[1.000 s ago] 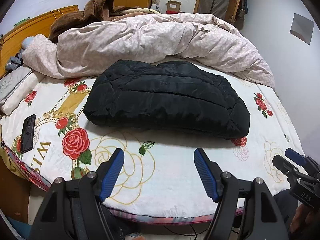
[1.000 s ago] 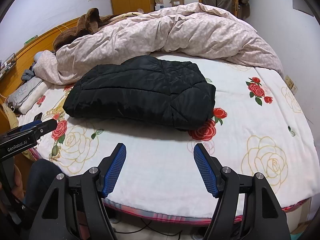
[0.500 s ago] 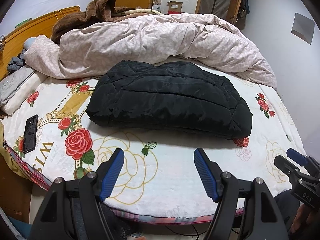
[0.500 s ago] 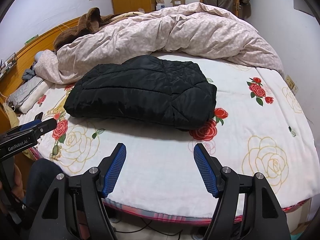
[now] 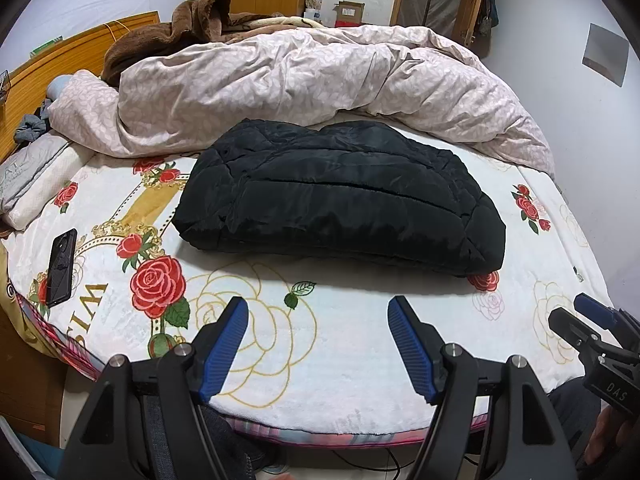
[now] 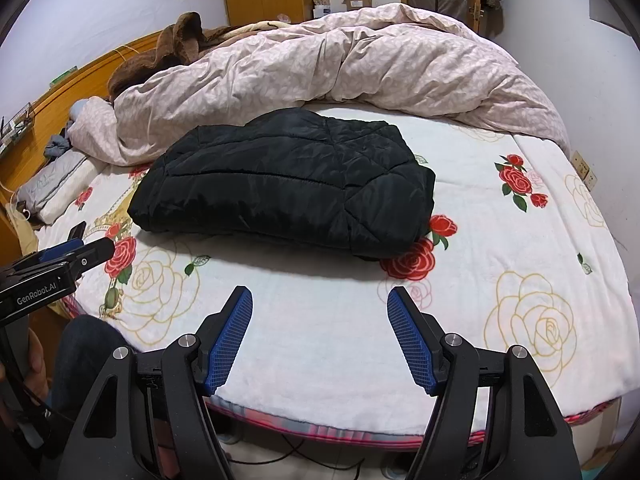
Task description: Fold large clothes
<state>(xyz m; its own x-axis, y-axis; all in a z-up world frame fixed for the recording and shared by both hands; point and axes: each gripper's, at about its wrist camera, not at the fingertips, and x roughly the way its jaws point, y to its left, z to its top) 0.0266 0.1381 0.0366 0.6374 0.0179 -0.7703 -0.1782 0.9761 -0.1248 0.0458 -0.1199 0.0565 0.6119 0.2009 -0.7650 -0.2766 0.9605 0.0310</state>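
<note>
A black quilted jacket (image 5: 340,196) (image 6: 288,184) lies folded into a thick flat bundle on the rose-patterned bed cover (image 5: 360,340) (image 6: 500,264). My left gripper (image 5: 318,308) hovers open over the bed's near edge, well short of the jacket, with nothing between its blue pads. My right gripper (image 6: 320,298) is likewise open and empty over the near edge, to the right of the jacket's nearest corner. Each gripper shows at the edge of the other's view: the right gripper (image 5: 588,320) at the far right, the left gripper (image 6: 80,252) at the far left.
A bunched pink duvet (image 5: 304,84) (image 6: 340,60) and a brown blanket (image 5: 180,28) fill the far side of the bed. A black phone (image 5: 61,268) lies on the cover at left, near pillows (image 5: 32,184). The wooden headboard (image 5: 60,60) is at left, and the person's legs are below the bed edge.
In the left wrist view the scene has slid slightly right and down. The jacket and both grippers' jaws are unchanged.
</note>
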